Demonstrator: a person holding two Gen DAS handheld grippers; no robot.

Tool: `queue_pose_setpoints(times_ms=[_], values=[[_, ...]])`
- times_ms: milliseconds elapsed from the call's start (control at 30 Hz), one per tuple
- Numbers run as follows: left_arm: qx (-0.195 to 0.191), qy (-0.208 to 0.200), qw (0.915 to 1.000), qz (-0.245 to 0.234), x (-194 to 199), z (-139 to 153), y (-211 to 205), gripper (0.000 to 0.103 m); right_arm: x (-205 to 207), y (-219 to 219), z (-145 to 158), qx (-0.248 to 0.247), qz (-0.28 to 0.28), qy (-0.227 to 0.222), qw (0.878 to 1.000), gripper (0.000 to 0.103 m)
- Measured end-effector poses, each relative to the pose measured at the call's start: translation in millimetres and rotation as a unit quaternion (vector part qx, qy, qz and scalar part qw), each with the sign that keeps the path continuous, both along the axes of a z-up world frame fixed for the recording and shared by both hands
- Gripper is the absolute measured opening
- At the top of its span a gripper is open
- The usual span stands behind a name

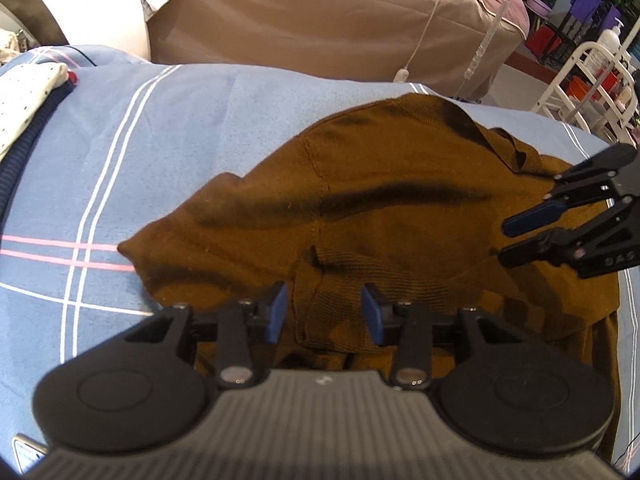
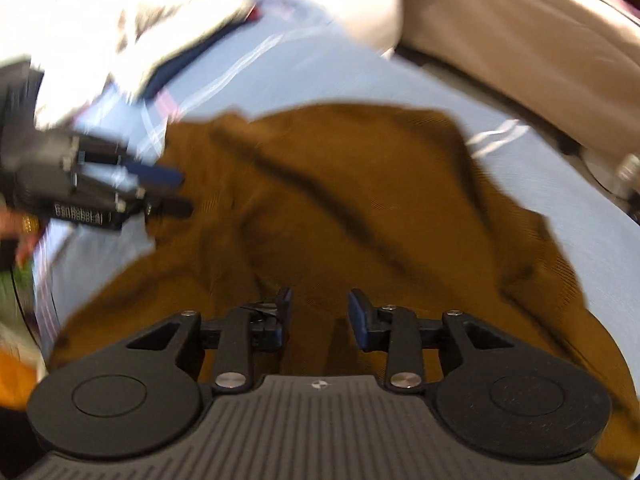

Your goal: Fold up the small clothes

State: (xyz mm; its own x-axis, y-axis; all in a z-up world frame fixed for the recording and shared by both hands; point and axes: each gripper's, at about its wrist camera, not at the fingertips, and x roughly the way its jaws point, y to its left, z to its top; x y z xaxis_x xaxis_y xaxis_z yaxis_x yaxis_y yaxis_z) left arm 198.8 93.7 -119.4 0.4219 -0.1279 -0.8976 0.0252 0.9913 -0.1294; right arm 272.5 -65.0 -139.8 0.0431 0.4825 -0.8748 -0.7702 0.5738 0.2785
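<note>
The brown knit garment [image 1: 380, 208] lies crumpled on the blue sheet [image 1: 168, 140] in front of you, spread wide but far from flat. Its cloth is a warm rust-brown with a fine ribbed weave, and a stitched seam runs down it near the middle in the left wrist view. Long dark creases cross it, and one corner tapers to a point toward the pink stripes on the sheet. In the right wrist view the same garment fills the middle, bunched into soft ridges, though that picture is blurred.

Your left gripper [image 1: 323, 312] hangs just over the near edge of the garment with its blue-padded fingers [image 1: 276, 312] apart; cloth shows in the gap, but the pads do not press it. Your right gripper [image 2: 318, 314] also hangs over the cloth with its fingers apart and nothing clamped; in the left wrist view it enters from the right edge.

The sheet is pale blue with white and pink lines. At its far left lies a white dotted cloth [image 1: 24, 100] over a dark blue ribbed edge. Beyond the sheet stands a tan covered piece of furniture [image 1: 320, 16], and to the right a white rack [image 1: 580, 80].
</note>
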Motion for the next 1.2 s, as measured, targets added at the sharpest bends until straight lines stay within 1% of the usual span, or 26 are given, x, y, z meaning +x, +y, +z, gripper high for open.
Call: queue_pose_setpoints(times_ms=[33, 100, 200, 233, 367, 467, 500, 533, 567, 600, 633, 700, 833, 933, 1067, 1200], values=[[0.002, 0.005, 1.0, -0.006, 1, -3, -2, 0.035, -1, 6, -4, -0.013, 0.015, -0.002, 1.0, 0.053], [0.001, 0.006, 0.9999, -0.01, 1, -4, -3, 0.035, -5, 10, -8, -0.025, 0.035, -0.003, 0.999, 0.053], [-0.029, -0.03, 0.9991, -0.001, -5, 15, 0, 0.036, -7, 12, -9, -0.028, 0.034, -0.002, 0.999, 0.053], [-0.032, -0.029, 0.999, -0.005, -4, 16, 0, 0.036, -7, 11, -9, -0.028, 0.031, -0.002, 0.999, 0.053], [-0.02, 0.004, 0.9995, -0.024, 8, 3, -2, 0.034, -7, 12, -11, -0.03, 0.021, -0.002, 0.999, 0.053], [-0.017, 0.018, 0.9991, -0.034, 8, -7, -1, 0.031, -7, 10, -10, -0.021, 0.016, 0.003, 1.0, 0.053], [-0.022, 0.026, 0.9988, -0.036, 8, -11, -1, 0.028, -8, 10, -10, -0.021, 0.018, 0.003, 1.0, 0.053], [-0.029, 0.032, 0.9983, -0.038, 7, -15, 0, 0.022, -8, 10, -11, -0.023, 0.021, 0.003, 1.0, 0.053], [-0.031, 0.035, 0.9981, -0.041, 5, -18, 1, 0.018, -8, 10, -12, -0.024, 0.021, 0.003, 0.999, 0.053], [-0.03, 0.036, 0.9978, -0.047, 4, -19, 1, 0.011, -8, 10, -12, -0.026, 0.021, 0.001, 0.999, 0.053], [-0.03, 0.037, 0.9976, -0.051, 3, -20, 1, 0.007, -8, 10, -13, -0.028, 0.02, -0.001, 0.999, 0.053], [-0.03, 0.036, 0.9976, -0.052, 3, -20, 1, 0.003, -7, 10, -15, -0.028, 0.02, 0.0, 0.999, 0.053], [-0.026, 0.014, 0.9989, -0.036, -6, -10, 4, 0.002, -7, 11, -13, -0.029, 0.019, -0.002, 0.999, 0.053], [-0.014, 0.0, 0.9993, -0.034, -23, 0, 9, 0.002, -9, 14, -10, -0.026, 0.031, 0.0, 0.999, 0.053], [-0.026, 0.003, 0.9994, -0.023, -47, 5, 18, 0.002, -11, 20, -7, -0.03, 0.058, -0.006, 0.998, 0.053], [-0.026, 0.019, 0.9993, -0.019, -68, -1, 18, 0.002, -14, 27, -2, -0.023, 0.082, -0.016, 0.996, 0.053]])
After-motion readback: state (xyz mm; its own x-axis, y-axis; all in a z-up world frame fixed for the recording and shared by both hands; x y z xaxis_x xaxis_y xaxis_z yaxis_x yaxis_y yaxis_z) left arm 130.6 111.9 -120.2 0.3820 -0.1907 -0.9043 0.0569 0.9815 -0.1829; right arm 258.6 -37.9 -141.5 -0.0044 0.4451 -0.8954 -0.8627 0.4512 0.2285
